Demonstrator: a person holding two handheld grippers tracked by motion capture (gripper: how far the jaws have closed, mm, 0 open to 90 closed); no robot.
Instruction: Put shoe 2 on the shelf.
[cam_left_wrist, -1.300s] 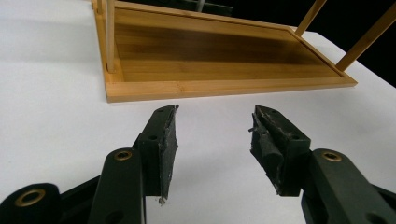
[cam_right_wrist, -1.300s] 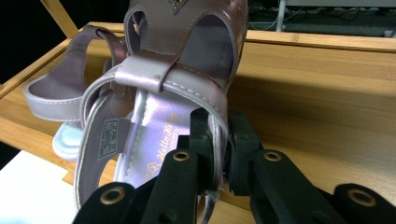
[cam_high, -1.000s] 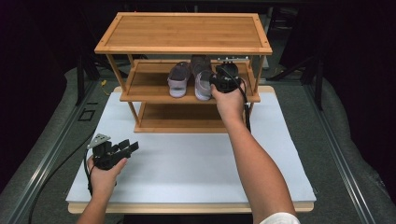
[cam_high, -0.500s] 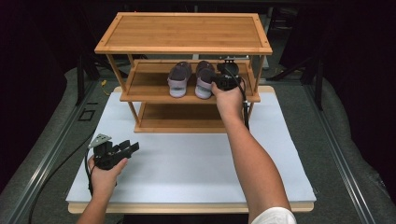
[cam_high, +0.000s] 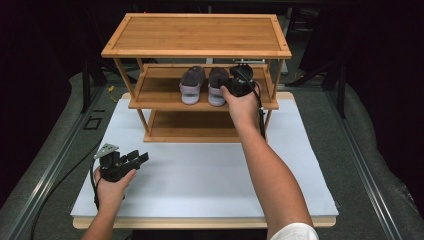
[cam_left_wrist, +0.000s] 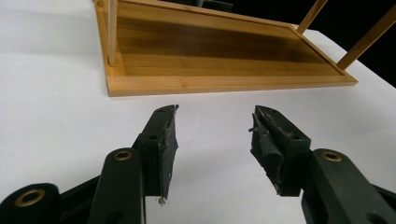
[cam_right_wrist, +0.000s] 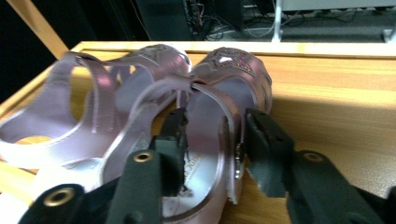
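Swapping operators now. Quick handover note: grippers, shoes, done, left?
Right gripper: at the middle shelf, jaws astride the right sandal's heel side wall; a gap shows at one jaw, so grip cannot be told.
Left gripper: open, empty, low over the white mat before the rack.
Left sandal sits beside the right one on that shelf.
Done: both sandals shelved as a pair.
Left: probably let go and pull the right gripper clear.

Glossy plastic sandals (cam_right_wrist: 154, 107) on a smooth wooden shelf (cam_right_wrist: 336, 93).
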